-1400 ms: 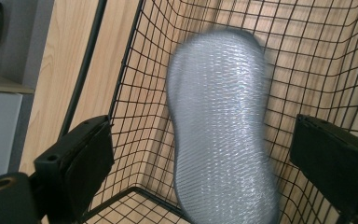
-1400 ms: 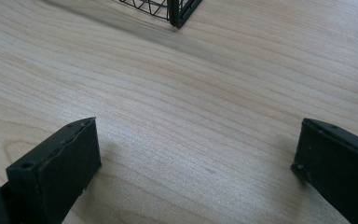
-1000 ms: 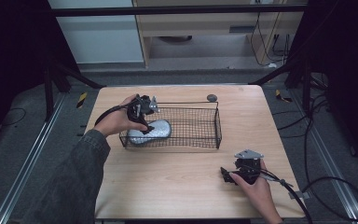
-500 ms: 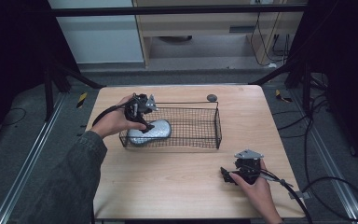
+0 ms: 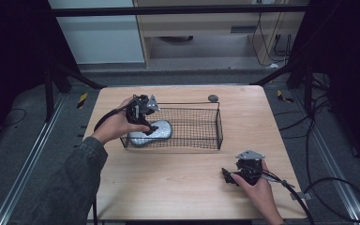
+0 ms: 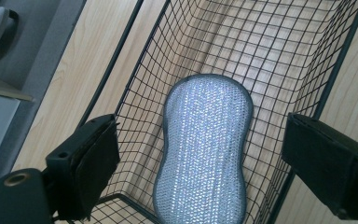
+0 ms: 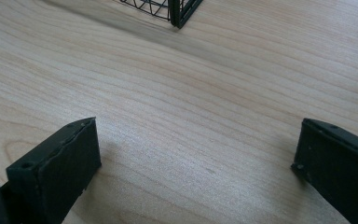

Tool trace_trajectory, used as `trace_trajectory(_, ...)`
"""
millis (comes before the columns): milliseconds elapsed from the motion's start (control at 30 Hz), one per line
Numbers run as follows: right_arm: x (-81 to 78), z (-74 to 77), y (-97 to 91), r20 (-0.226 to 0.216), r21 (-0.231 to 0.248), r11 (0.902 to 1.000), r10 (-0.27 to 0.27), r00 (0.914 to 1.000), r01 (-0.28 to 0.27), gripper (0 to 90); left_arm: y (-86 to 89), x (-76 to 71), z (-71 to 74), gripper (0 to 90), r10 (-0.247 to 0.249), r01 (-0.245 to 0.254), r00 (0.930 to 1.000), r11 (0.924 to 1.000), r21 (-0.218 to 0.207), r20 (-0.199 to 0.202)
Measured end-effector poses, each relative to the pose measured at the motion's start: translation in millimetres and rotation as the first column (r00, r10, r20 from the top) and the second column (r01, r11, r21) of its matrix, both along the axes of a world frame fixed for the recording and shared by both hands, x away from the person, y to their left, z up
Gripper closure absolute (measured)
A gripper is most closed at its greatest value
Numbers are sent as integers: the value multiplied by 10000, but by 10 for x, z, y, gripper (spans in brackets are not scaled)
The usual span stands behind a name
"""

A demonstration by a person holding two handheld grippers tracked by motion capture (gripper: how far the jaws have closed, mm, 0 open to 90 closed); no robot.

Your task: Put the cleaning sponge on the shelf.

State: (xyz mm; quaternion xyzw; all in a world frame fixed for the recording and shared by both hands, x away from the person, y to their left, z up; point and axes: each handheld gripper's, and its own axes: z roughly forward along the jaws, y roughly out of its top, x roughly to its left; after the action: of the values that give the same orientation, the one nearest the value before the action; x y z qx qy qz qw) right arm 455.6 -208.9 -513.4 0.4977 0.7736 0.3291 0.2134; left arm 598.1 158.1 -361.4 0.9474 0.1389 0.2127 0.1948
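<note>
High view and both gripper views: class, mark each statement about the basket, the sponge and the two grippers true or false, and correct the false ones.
1. The sponge lies inside the wire basket. True.
2. The left gripper clamps the sponge. False: its jaws stand apart above the sponge, having just been opening.
3. The right gripper rests on the table, away from the basket. True.
4. The right gripper holds a cloth. False: nothing is between its open jaws.
</note>
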Motion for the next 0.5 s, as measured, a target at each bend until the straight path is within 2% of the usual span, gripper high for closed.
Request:
trace_trajectory(233, -1, 1, 1, -10, 37, 10000, 2, 10000, -2, 5, -25, -70, 17, 55, 237, -240, 9997, 9991, -353, -86)
trace_trajectory(400, -1, 0, 0, -6, 16, 10000, 7, 10000, -7, 5, -10, -141, 24, 48, 417, -426, 9991, 9951, -895, -120)
trace_trajectory(500, -1, 1, 1, -9, 30, 10000, 6, 10000, -6, 5, 17, -208, 24, 46, 619, -636, 9979, 9893, -1316, -167)
